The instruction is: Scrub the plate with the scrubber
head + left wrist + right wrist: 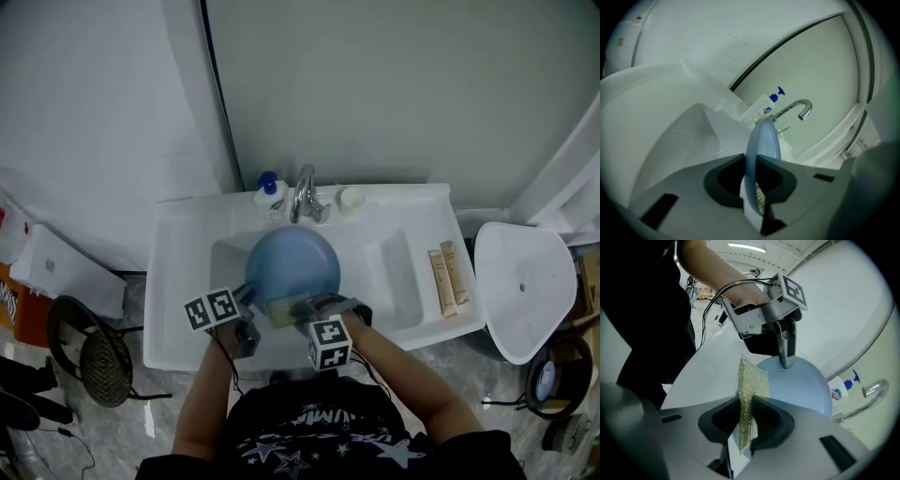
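Scrubbing step under way: left gripper (757, 187) is clamping the blue plate (764, 140) by its rim, right gripper (749, 420) is pinching the scrubber (752, 385) near it, apparently needing next to be pressed flat and swept across the face.

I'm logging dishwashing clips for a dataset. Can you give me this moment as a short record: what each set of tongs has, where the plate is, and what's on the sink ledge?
setting: white sink against a wall
left tongs: shut on the near rim of the blue plate
right tongs: shut on a gold mesh scrubber
plate position: over the basin, in front of the faucet
scrubber position: at the plate's near edge; contact cannot be told
ledge: soap bottle with blue pump, left of the faucet
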{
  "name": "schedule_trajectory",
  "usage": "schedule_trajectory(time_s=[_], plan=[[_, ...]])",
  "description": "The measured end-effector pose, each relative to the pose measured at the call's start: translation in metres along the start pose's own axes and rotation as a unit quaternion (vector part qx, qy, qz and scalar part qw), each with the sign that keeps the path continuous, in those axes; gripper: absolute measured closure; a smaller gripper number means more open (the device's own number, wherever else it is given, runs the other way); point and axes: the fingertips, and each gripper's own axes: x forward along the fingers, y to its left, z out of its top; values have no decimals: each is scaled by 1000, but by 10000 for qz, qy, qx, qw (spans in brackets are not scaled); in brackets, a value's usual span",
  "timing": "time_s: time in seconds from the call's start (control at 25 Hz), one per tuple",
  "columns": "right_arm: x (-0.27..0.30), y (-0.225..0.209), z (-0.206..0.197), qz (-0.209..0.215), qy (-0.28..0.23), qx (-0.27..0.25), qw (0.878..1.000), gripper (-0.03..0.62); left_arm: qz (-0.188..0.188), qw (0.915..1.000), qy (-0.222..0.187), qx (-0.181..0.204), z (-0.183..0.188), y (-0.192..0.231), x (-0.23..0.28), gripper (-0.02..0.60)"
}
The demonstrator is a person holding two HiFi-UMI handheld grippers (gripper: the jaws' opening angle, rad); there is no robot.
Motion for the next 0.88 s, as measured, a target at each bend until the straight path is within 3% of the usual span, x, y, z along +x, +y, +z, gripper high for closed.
schedule_trajectory(time_s=[0.28,0.48,0.72,0.88], plan=[[-4,14,-17,343,-38,253,9991,517,38,9999,-80,-97,7,10,-4,538],[-8,14,-30,356,42,277,9990,519,121,9999,-14,-64,0,16,-2,537],[-26,-25,-27,-277,-232,851,9957,520,148,9998,100,-105,-16,20,-3,538],[-36,-56,-22,-805,-313,769,9933,520,100,9997,177,-98,-23,17,-2,538]])
